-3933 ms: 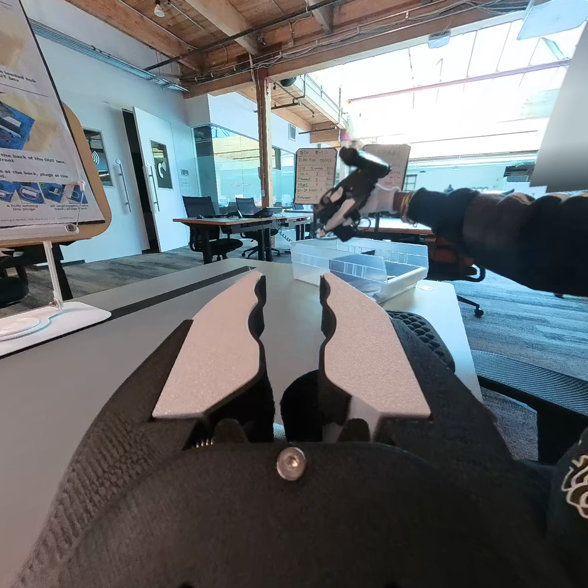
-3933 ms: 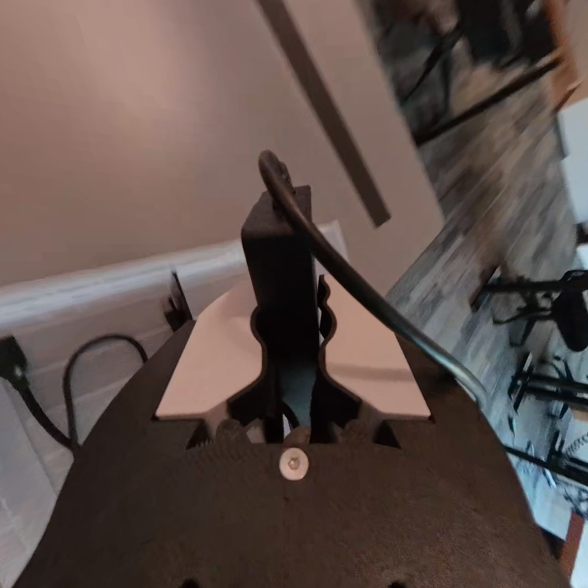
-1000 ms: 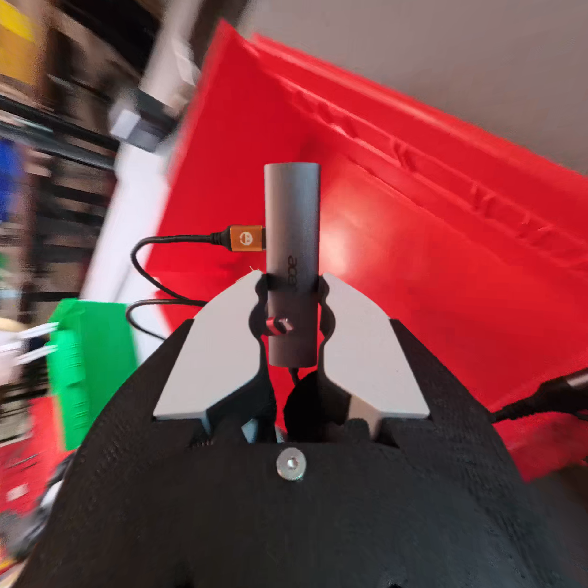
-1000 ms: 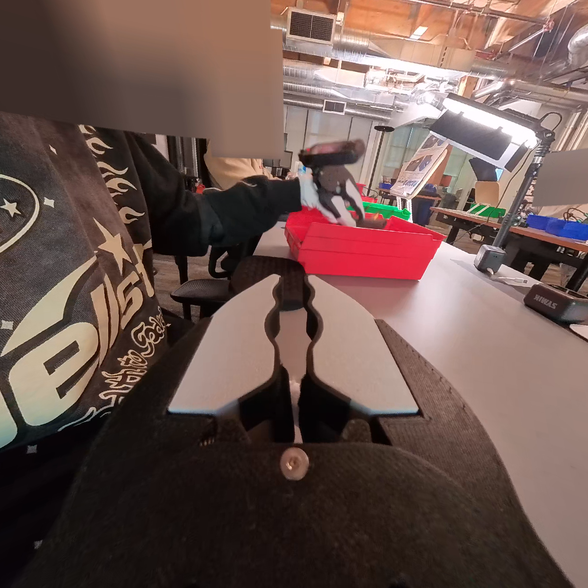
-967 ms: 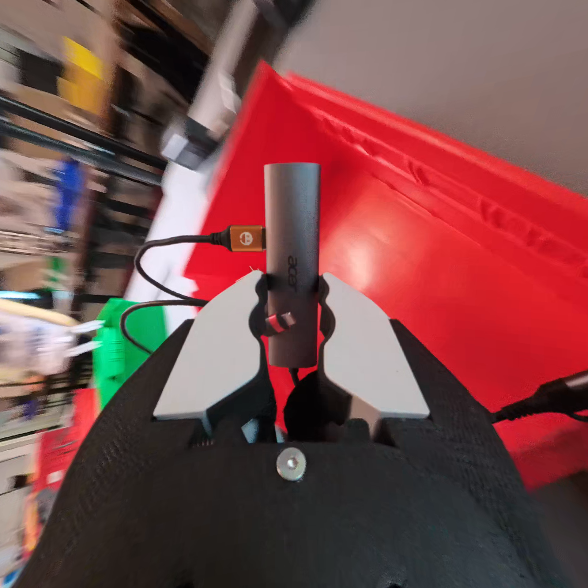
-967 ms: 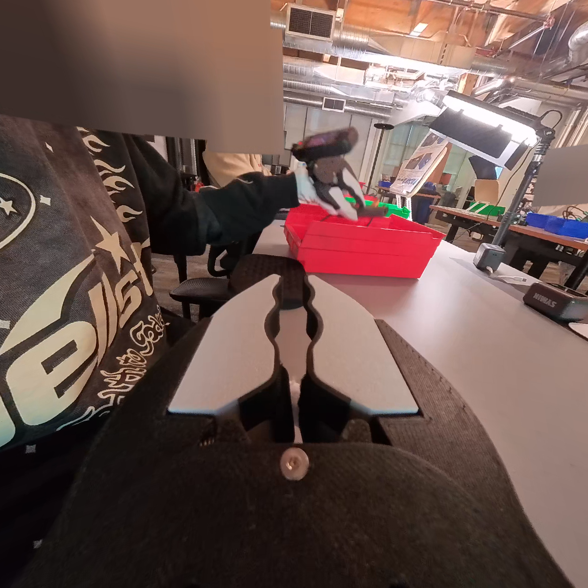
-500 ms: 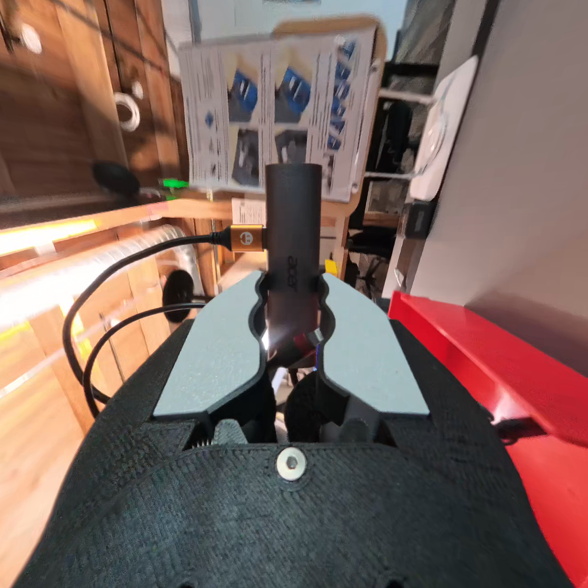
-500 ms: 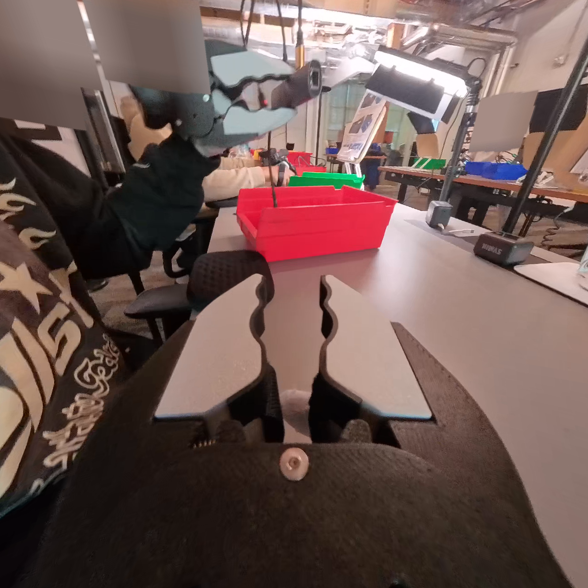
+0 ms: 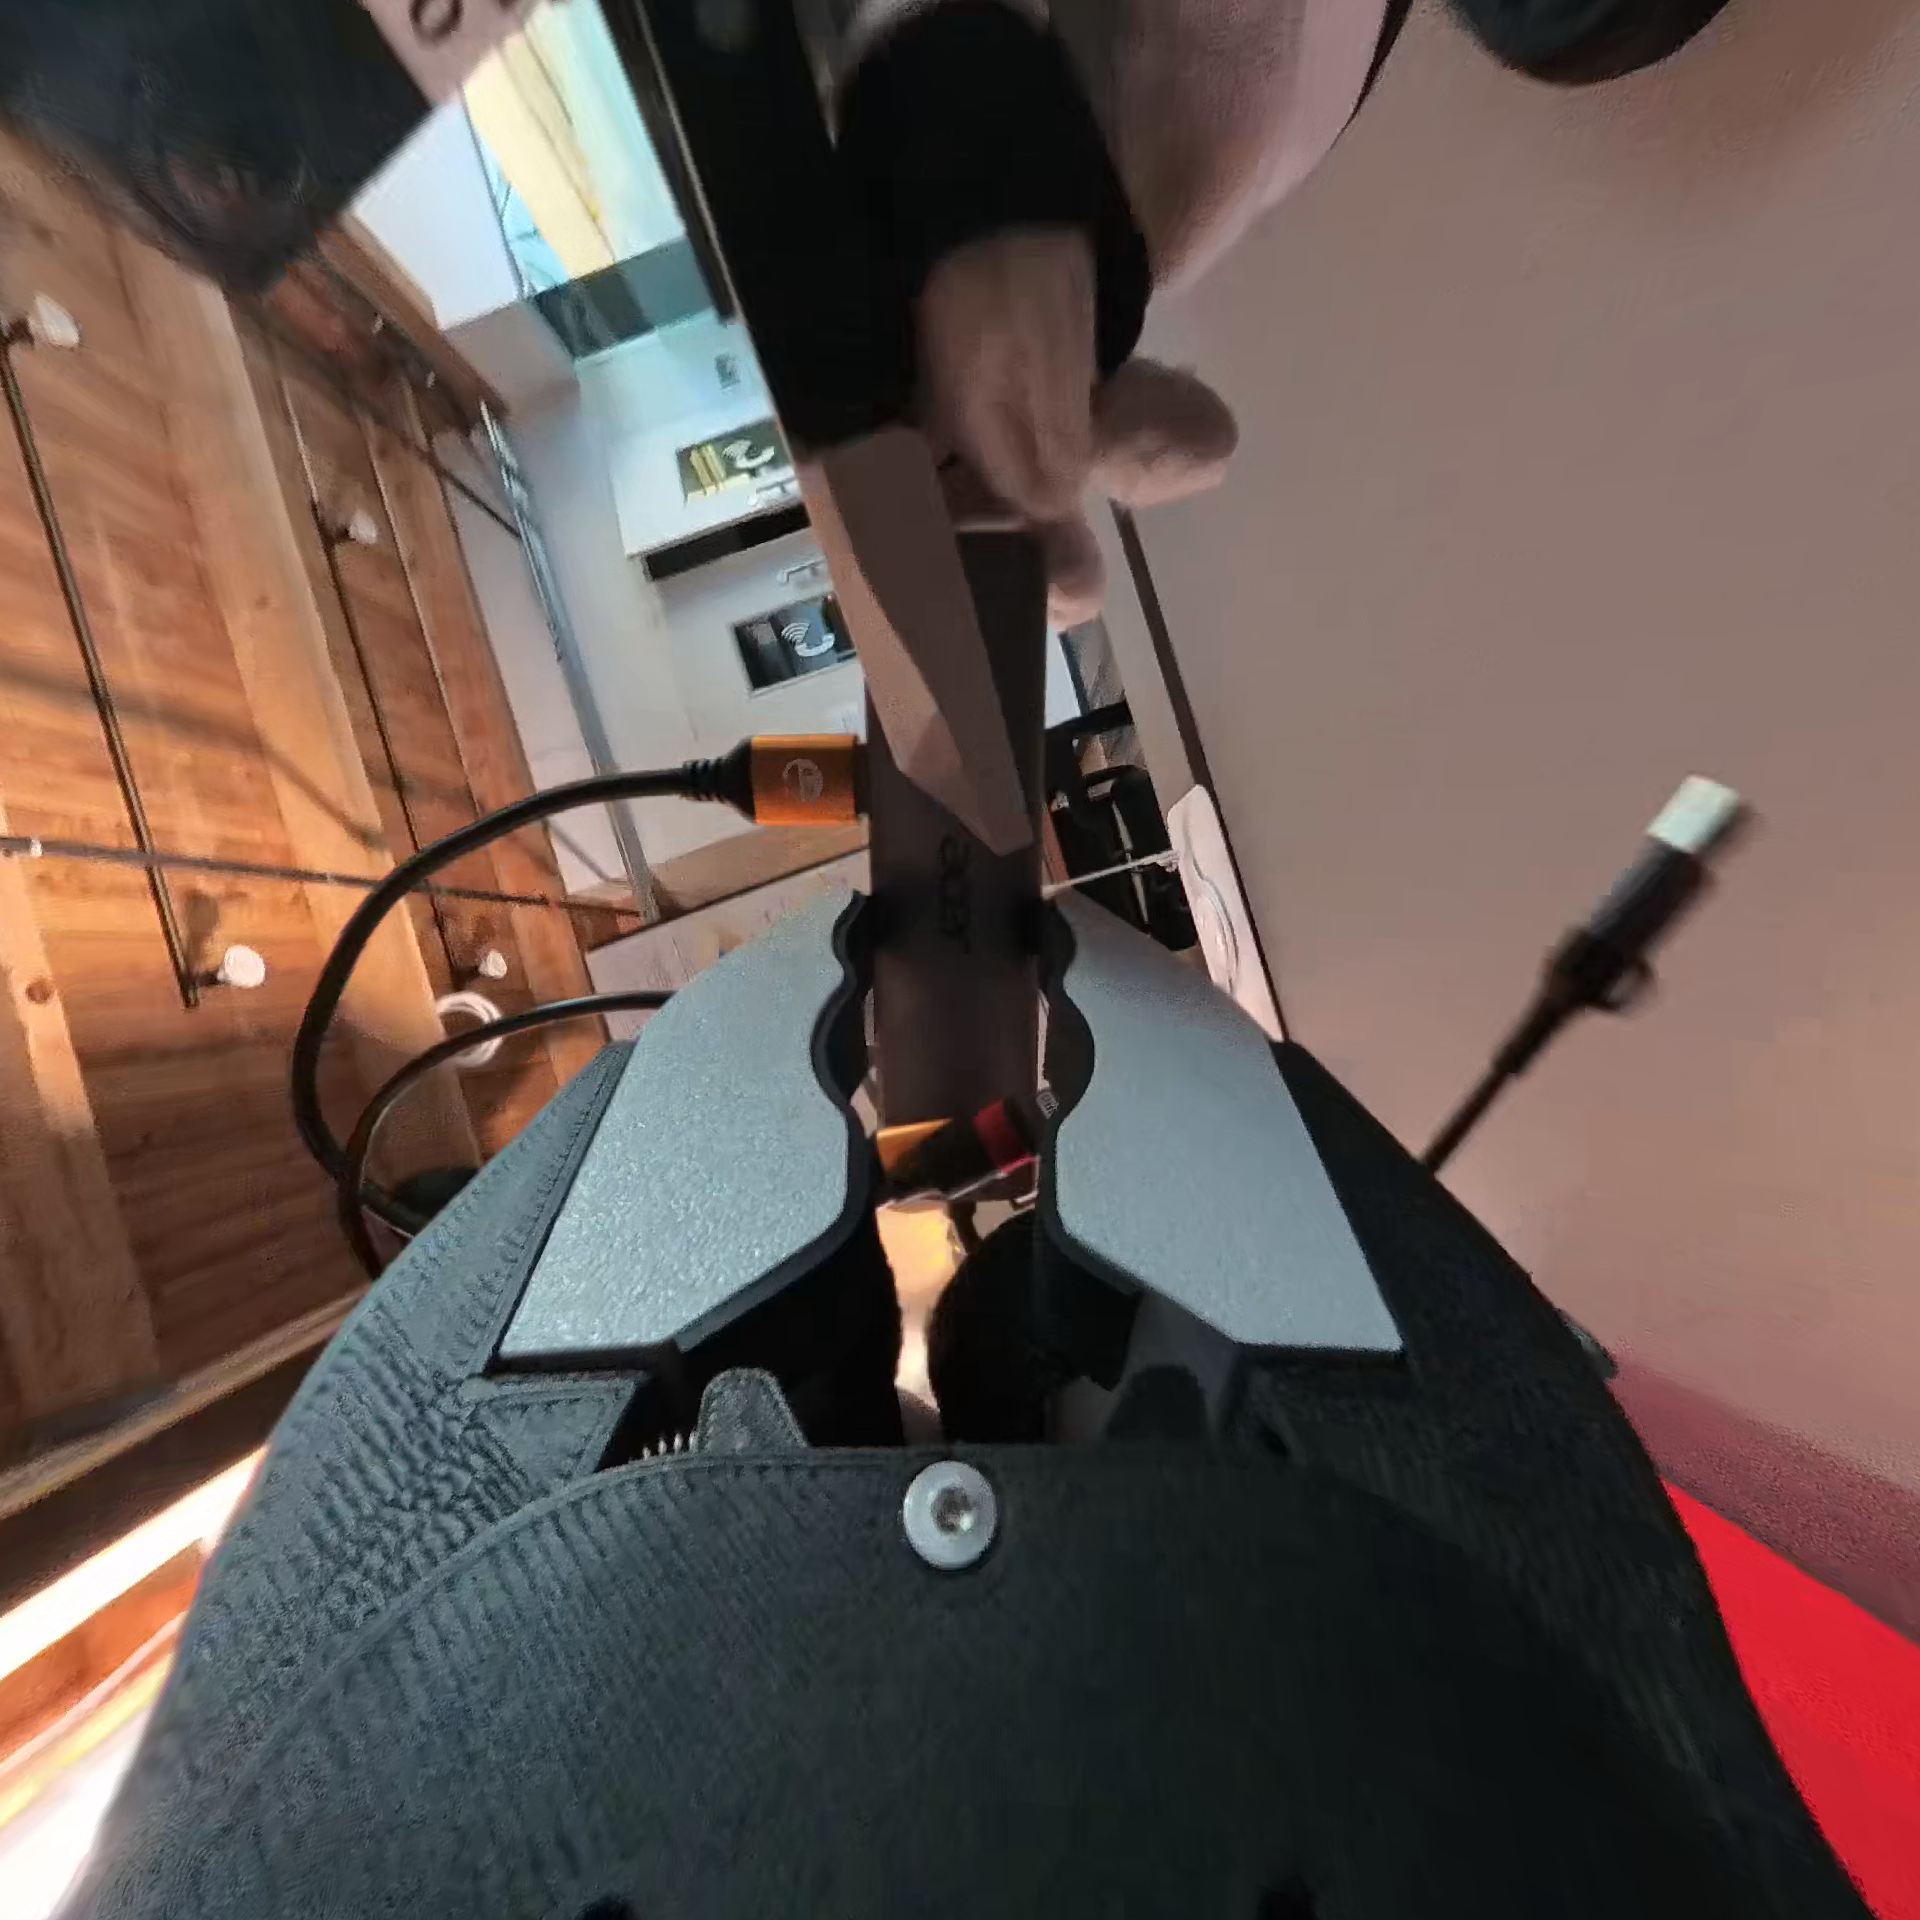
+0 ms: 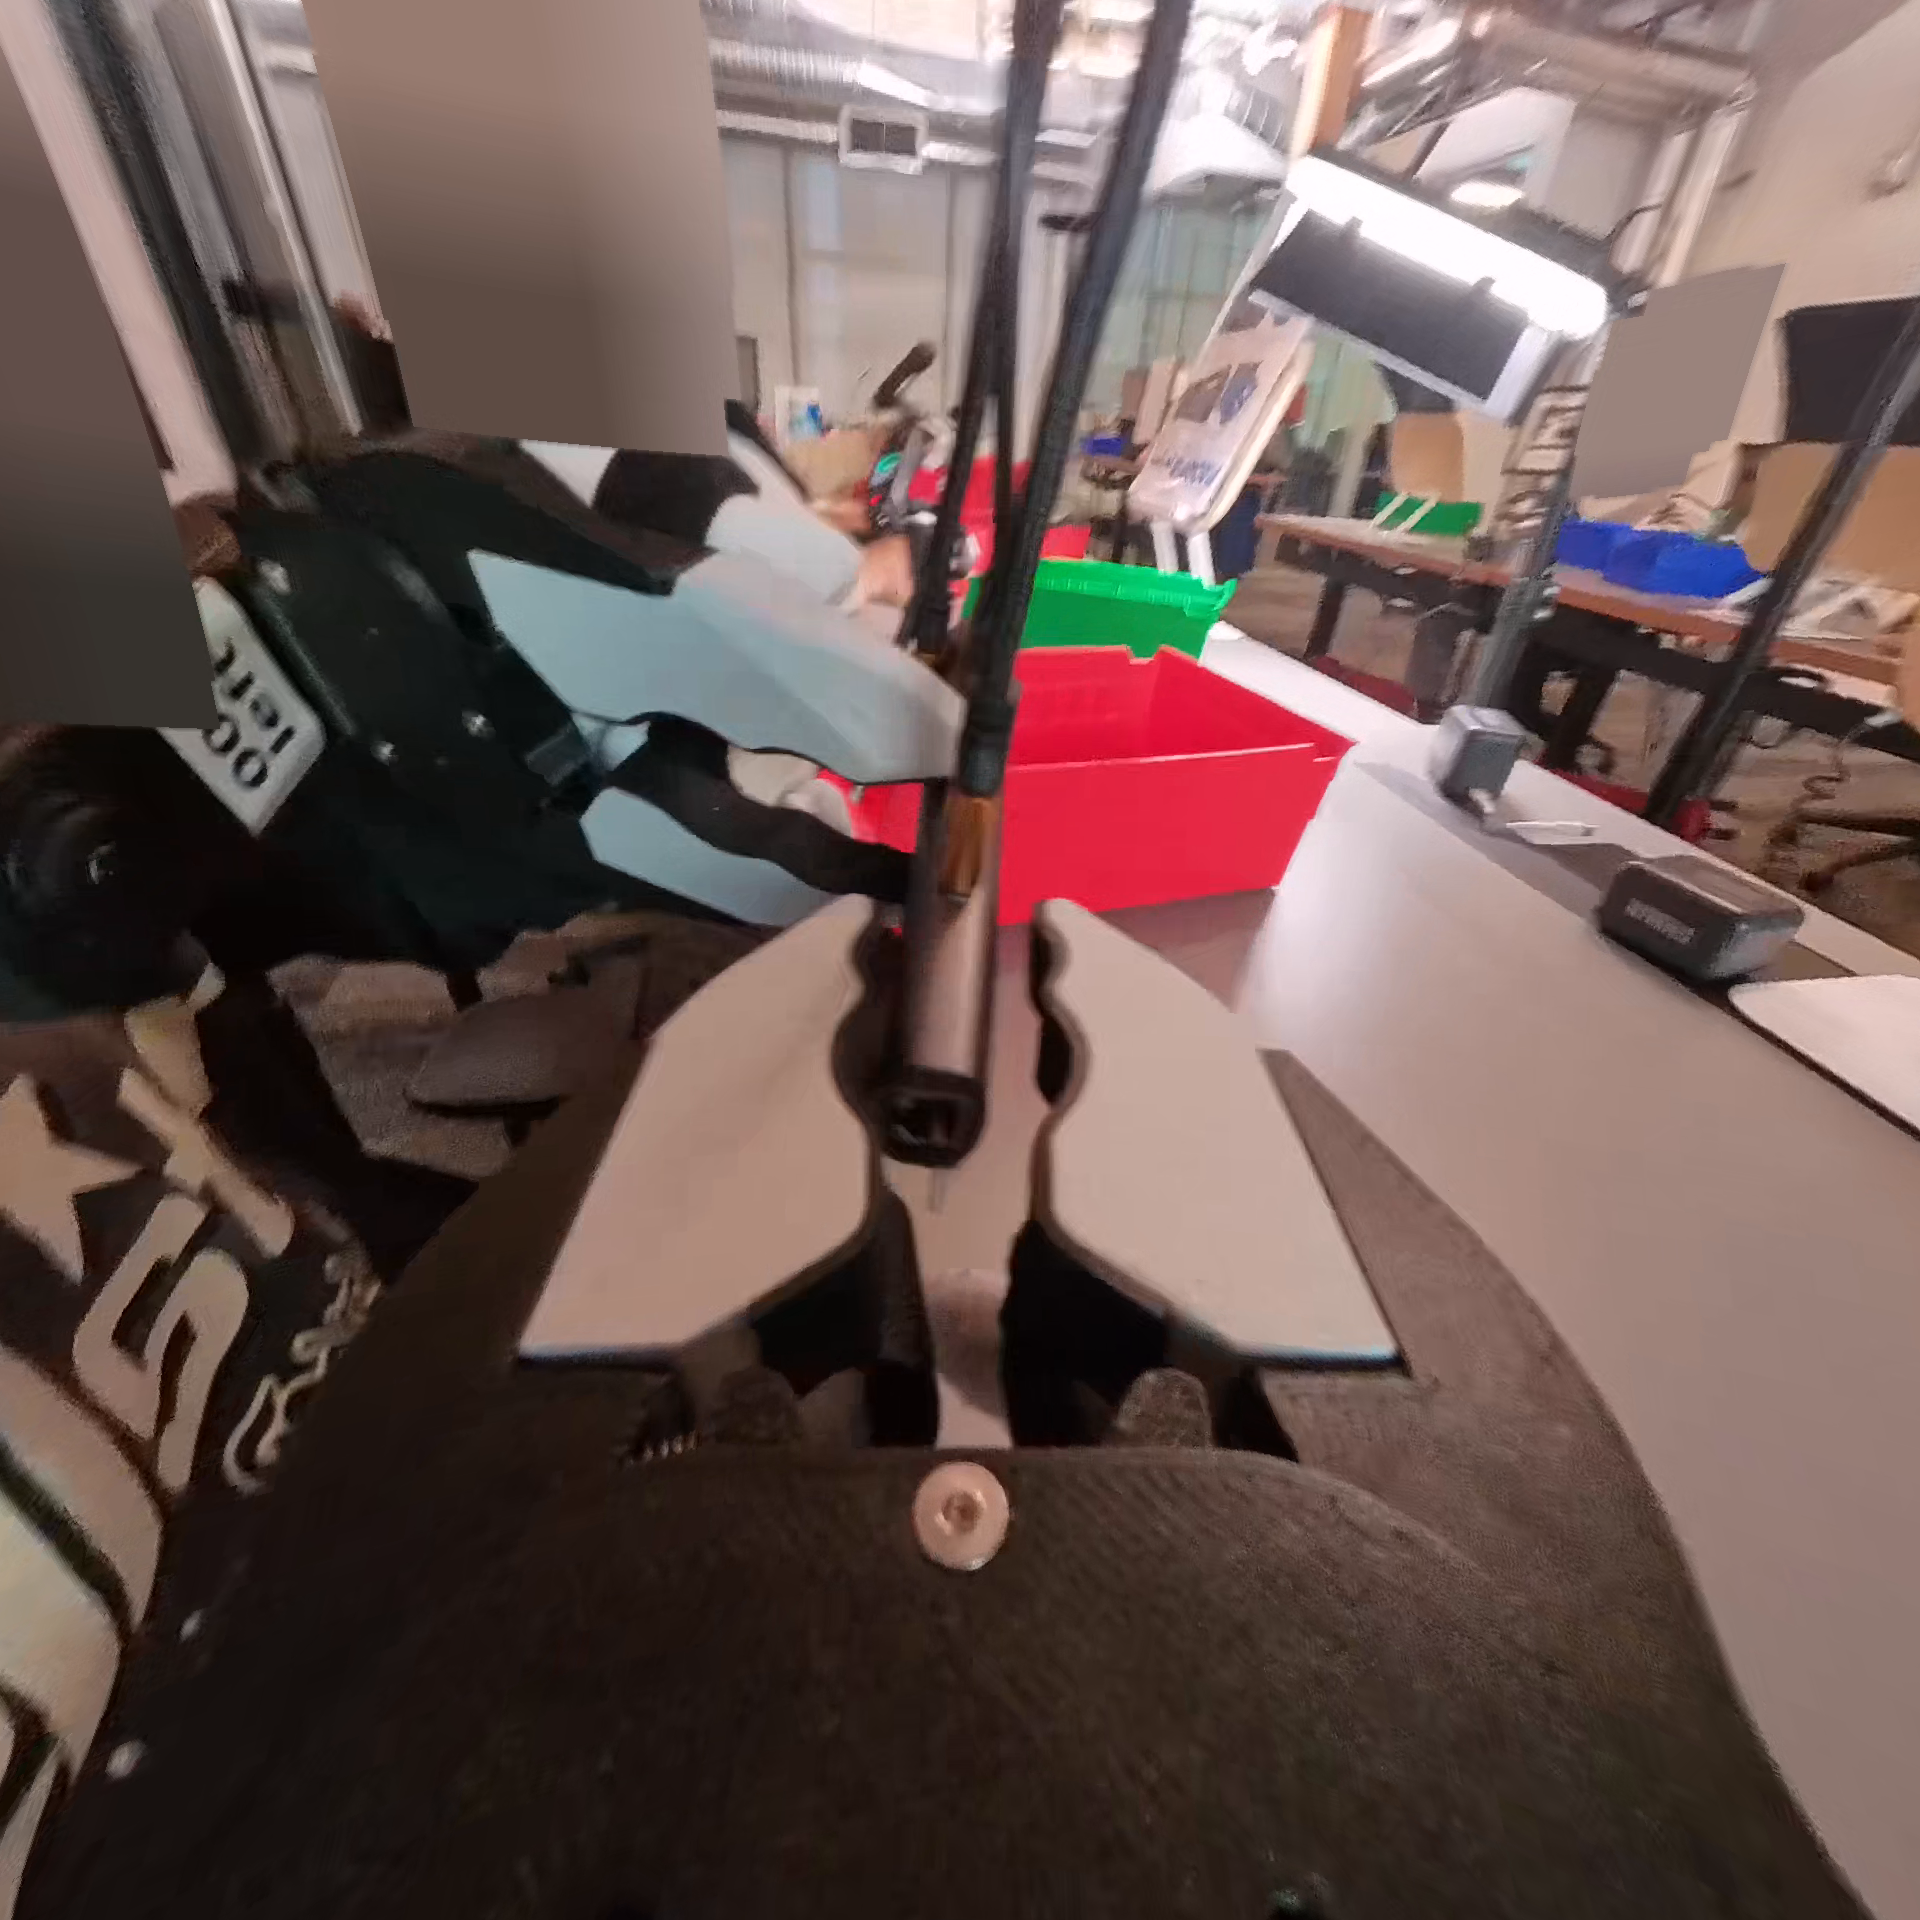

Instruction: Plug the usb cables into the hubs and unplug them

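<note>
Each wrist camera sits close behind its own jaws, looking forward along them. Both views share the hub between the jaws.
</note>
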`<state>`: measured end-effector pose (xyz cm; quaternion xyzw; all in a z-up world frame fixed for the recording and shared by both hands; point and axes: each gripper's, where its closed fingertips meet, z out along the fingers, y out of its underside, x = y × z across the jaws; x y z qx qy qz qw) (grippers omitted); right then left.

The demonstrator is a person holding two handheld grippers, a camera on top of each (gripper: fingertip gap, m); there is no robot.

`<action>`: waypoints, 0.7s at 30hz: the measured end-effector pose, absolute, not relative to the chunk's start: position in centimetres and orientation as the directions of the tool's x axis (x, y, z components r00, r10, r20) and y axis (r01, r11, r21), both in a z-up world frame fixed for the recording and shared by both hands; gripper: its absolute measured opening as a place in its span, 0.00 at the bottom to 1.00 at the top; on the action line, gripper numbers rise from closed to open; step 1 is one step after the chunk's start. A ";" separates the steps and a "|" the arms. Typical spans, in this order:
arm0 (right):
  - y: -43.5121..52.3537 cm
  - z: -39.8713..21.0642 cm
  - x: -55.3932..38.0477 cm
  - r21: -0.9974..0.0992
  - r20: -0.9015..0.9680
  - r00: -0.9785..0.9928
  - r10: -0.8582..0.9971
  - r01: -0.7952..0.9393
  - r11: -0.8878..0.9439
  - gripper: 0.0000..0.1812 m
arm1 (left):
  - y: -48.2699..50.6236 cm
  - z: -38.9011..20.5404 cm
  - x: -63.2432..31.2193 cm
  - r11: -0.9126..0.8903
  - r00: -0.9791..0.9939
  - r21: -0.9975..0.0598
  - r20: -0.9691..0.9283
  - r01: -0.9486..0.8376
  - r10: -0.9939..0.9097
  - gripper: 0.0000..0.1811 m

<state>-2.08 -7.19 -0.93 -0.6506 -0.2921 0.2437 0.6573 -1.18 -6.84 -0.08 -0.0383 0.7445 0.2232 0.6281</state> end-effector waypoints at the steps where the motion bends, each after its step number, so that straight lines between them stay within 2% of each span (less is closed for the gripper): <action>1: -7.2 -1.4 -2.2 -0.996 0.076 0.709 0.701 0.080 0.027 0.10 | -6.9 -0.3 -1.0 0.892 -0.226 0.304 -0.945 -0.335 0.238 0.16; 3: -7.1 -1.8 -1.8 -0.995 0.090 0.723 0.685 0.096 0.029 0.10 | -6.9 -0.7 -0.7 0.903 -0.237 0.281 -0.949 -0.325 0.209 0.16; 5: -6.9 -1.4 -1.2 -0.998 0.069 0.734 0.676 0.044 0.053 0.10 | -6.9 -0.4 -0.6 0.938 -0.205 0.123 -0.977 -0.323 0.058 0.17; 7: -6.5 -1.1 -0.1 -0.997 0.042 0.760 0.649 -0.012 0.078 0.10 | -7.7 1.3 -0.8 0.948 -0.066 -0.177 -0.977 -0.265 -0.201 0.18; 9: -6.3 -0.6 1.1 -0.990 -0.014 0.776 0.630 -0.101 0.103 0.10 | -8.3 4.0 -1.9 0.864 0.121 -0.485 -0.873 -0.134 -0.472 0.18; 11: -6.2 0.3 2.4 -0.971 -0.063 0.785 0.616 -0.192 0.146 0.09 | -8.7 6.0 -3.5 0.659 0.219 -0.747 -0.630 0.092 -0.745 0.17; 12: -6.5 0.9 2.7 -0.955 -0.077 0.776 0.626 -0.237 0.176 0.09 | -9.5 6.1 -3.8 0.460 0.137 -0.857 -0.440 0.232 -0.888 0.17; 13: -6.8 1.5 2.8 -0.935 -0.094 0.758 0.645 -0.289 0.203 0.09 | -10.4 5.7 -3.7 0.221 -0.011 -0.921 -0.237 0.322 -0.971 0.17; 15: -7.6 2.4 2.5 -0.888 -0.144 0.698 0.702 -0.404 0.219 0.09 | -11.0 3.5 -2.4 -0.189 -0.264 -0.936 0.110 0.296 -0.958 0.21; 16: -8.0 2.6 2.1 -0.869 -0.161 0.657 0.737 -0.448 0.209 0.09 | -10.7 2.4 -1.6 -0.313 -0.330 -0.914 0.221 0.258 -0.918 0.24; 18: -8.4 2.2 0.9 -0.854 -0.196 0.583 0.788 -0.497 0.155 0.09 | -9.6 1.8 -0.8 -0.452 -0.400 -0.853 0.330 0.262 -0.855 0.24; 21: -8.0 0.5 -1.5 -0.873 -0.235 0.520 0.821 -0.485 0.057 0.09 | -9.2 2.4 -0.5 -0.483 -0.461 -0.828 0.324 0.285 -0.826 0.22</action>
